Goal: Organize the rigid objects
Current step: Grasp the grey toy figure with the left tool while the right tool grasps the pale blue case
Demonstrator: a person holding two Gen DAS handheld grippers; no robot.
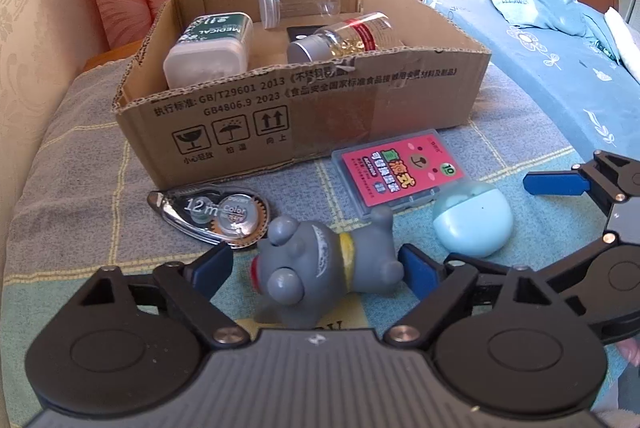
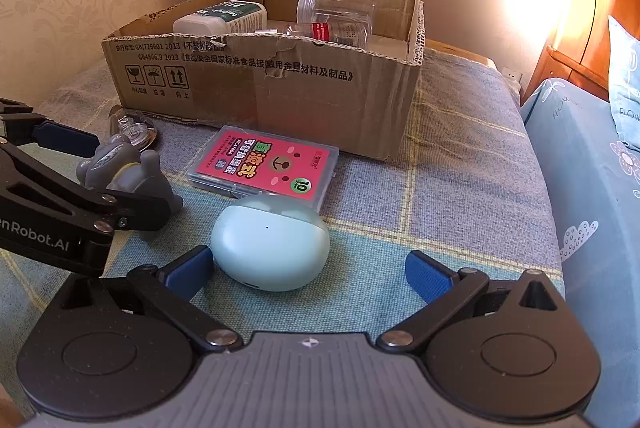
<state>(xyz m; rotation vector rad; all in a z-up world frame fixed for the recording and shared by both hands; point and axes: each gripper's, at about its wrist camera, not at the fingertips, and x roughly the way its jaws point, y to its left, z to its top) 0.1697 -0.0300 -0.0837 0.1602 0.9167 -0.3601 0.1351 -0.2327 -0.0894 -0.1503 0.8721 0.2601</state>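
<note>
Crowding the grey dog figure: tape dispenser, pink case, blue pod.

We see the left tool straddling a grey toy dog lying on its side on the checked blanket; whether the blue pads press it we cannot tell. Just beyond lie a correction tape, a pink card case and a pale blue earbud case. The right tool reaches in beside the earbud case. Behind stands an open cardboard box with three bottles lying inside.
</note>
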